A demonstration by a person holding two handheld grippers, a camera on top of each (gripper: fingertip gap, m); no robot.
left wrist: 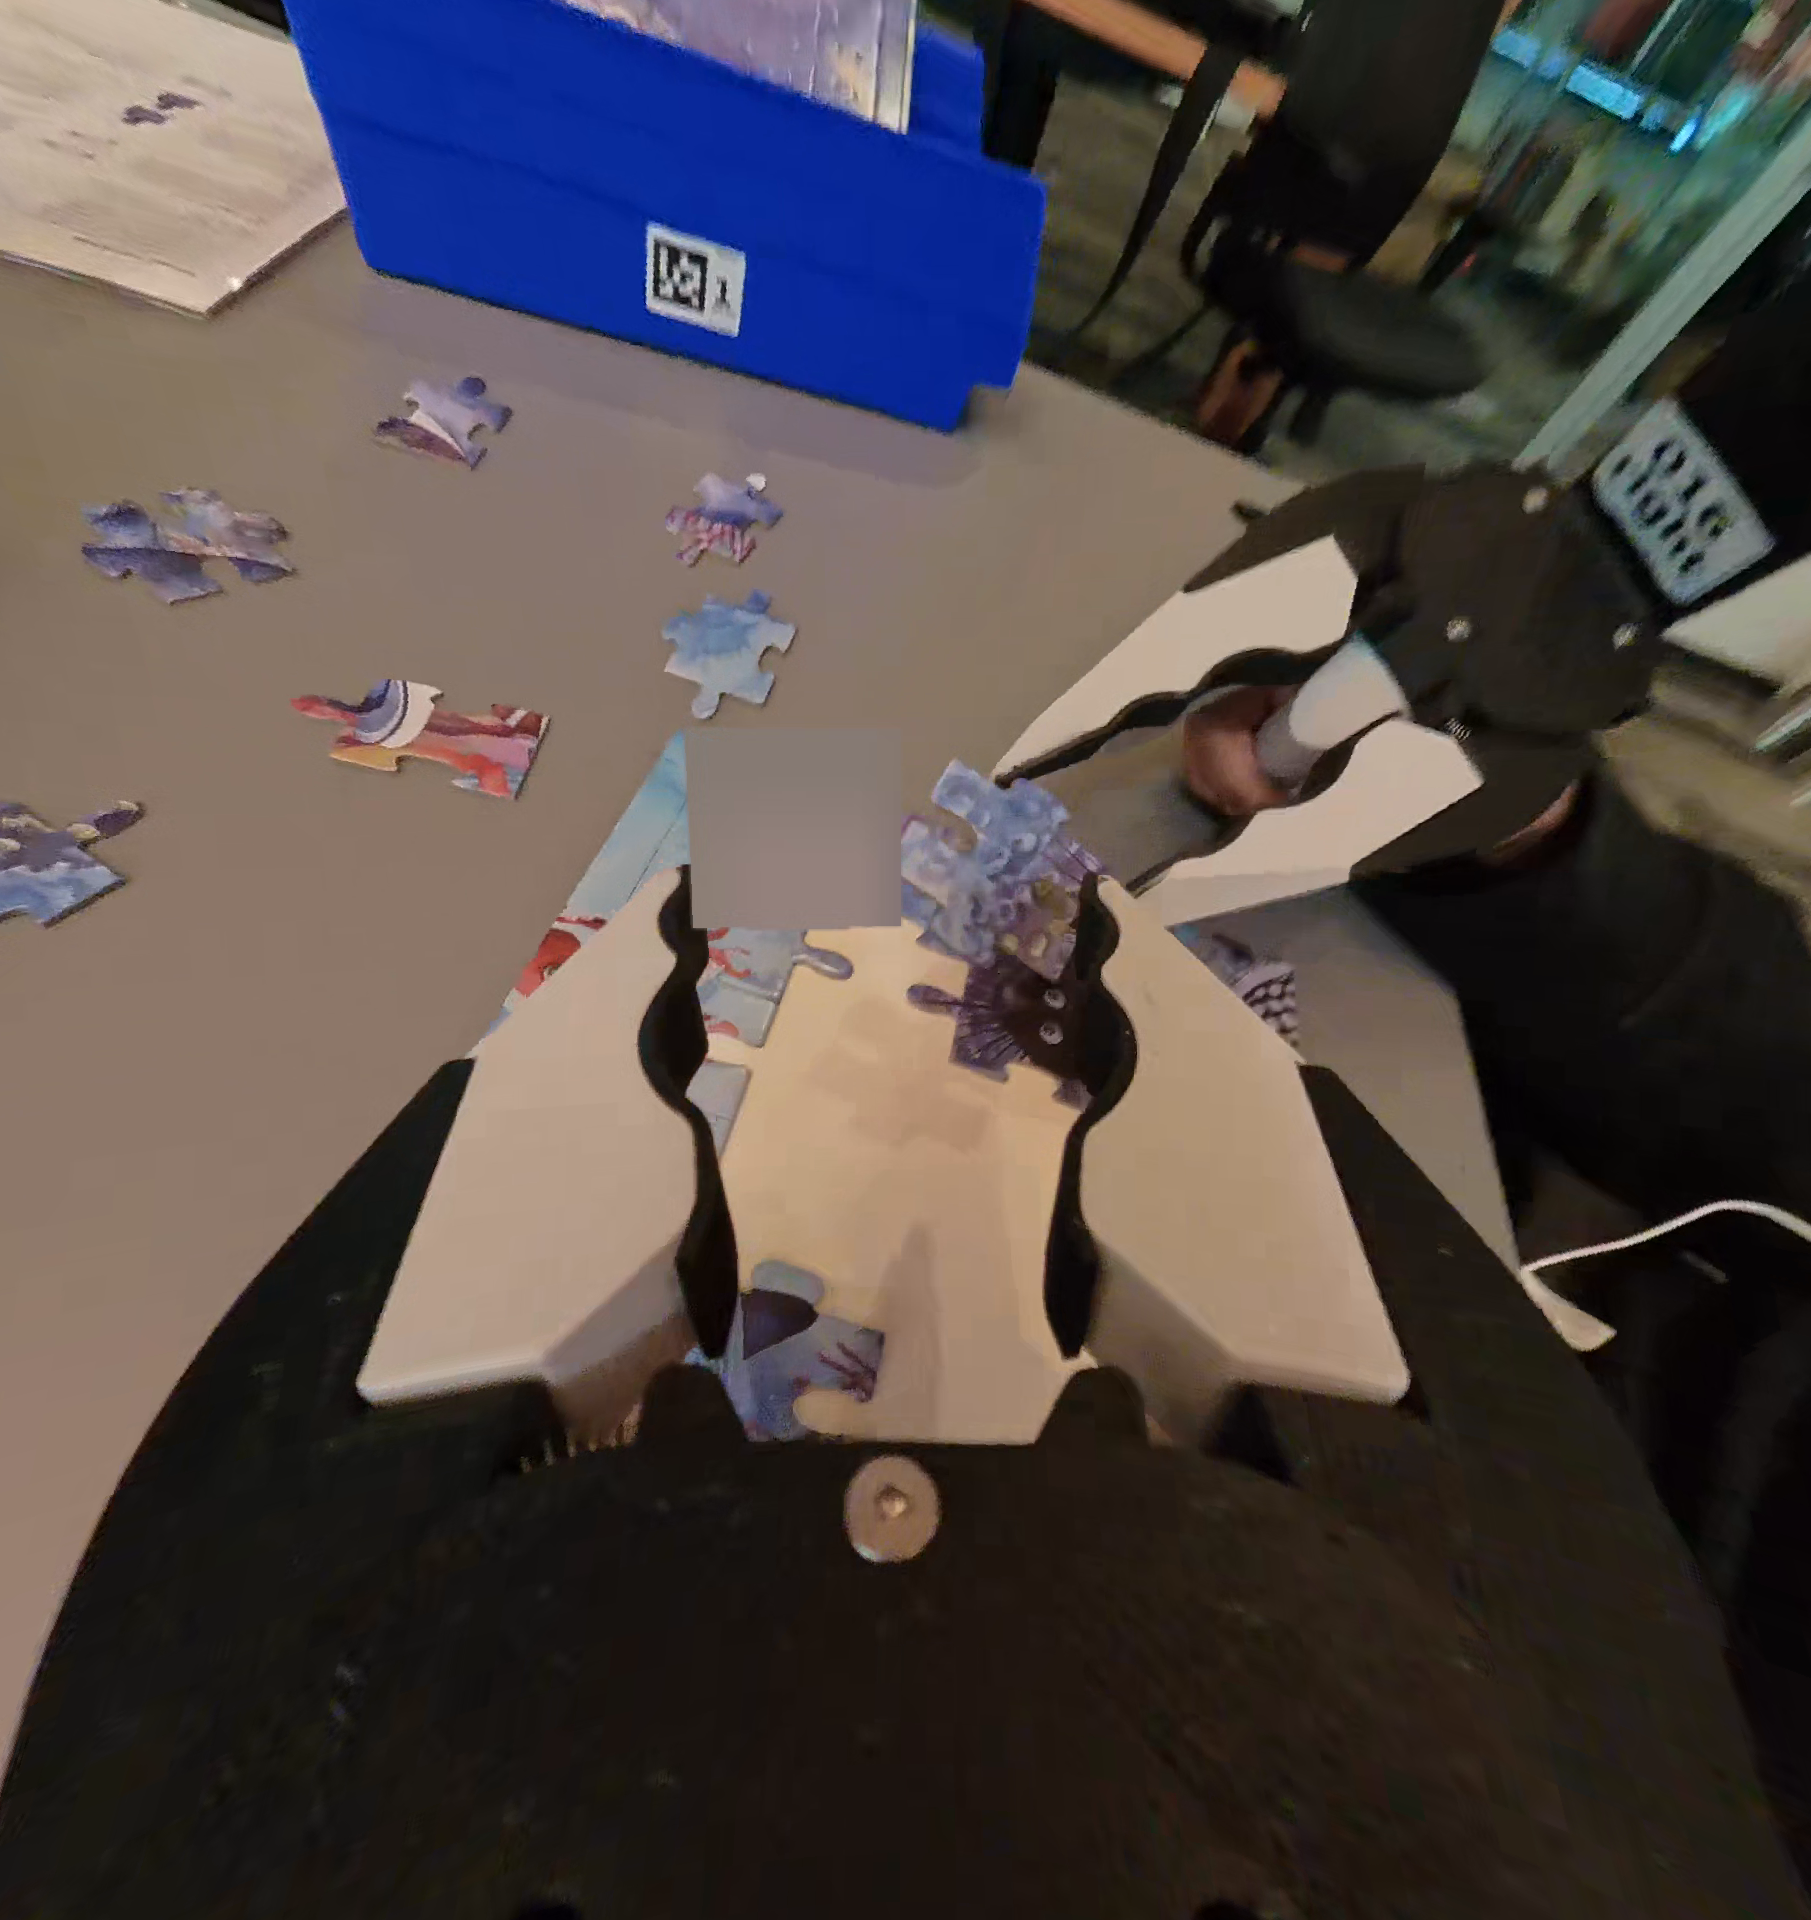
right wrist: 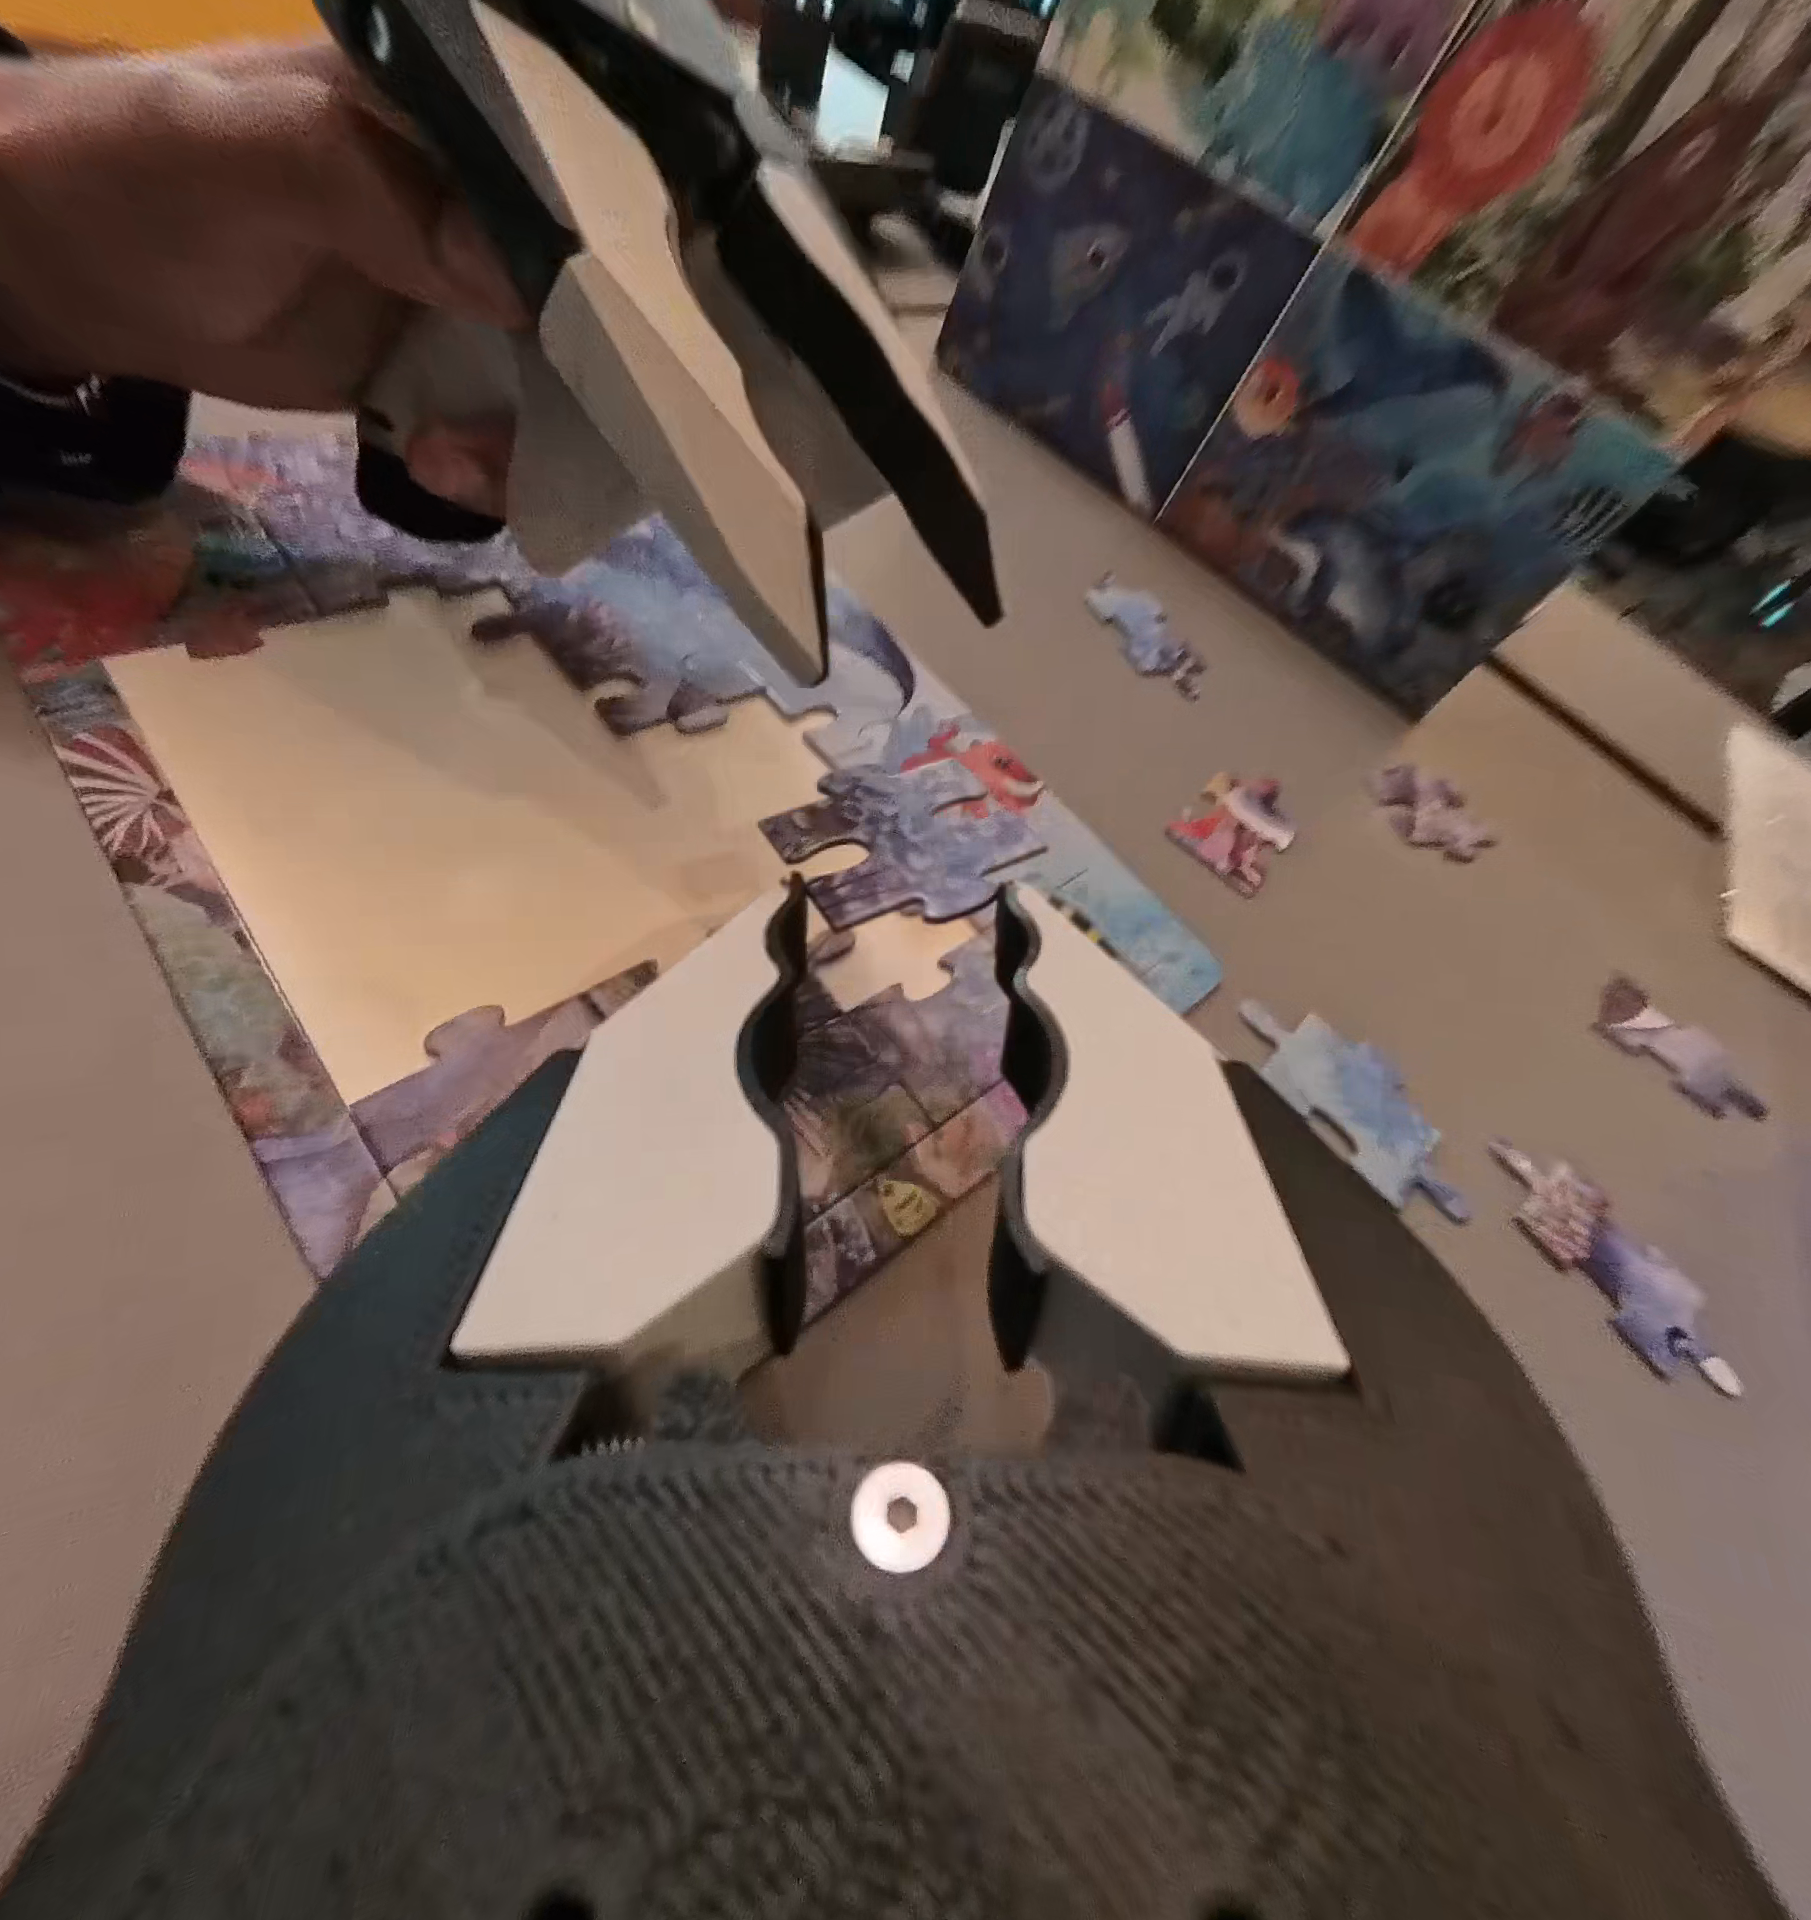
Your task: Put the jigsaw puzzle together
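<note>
My left tool is spread above the half-built puzzle. My right tool is spread too, beside a loose piece. A printed sticker marks the blue bin on the worktop.

We cannot see much of the puzzle frame: in the left wrist view the left gripper covers its near part, and a grey mosaic patch hides the pieces just beyond the fingertips. Behind the frame, the blue bin is cut off by the top edge. In the right wrist view, motion blur smears the picture boxes beyond the frame, and the loose pieces to its right are too soft to read.
</note>
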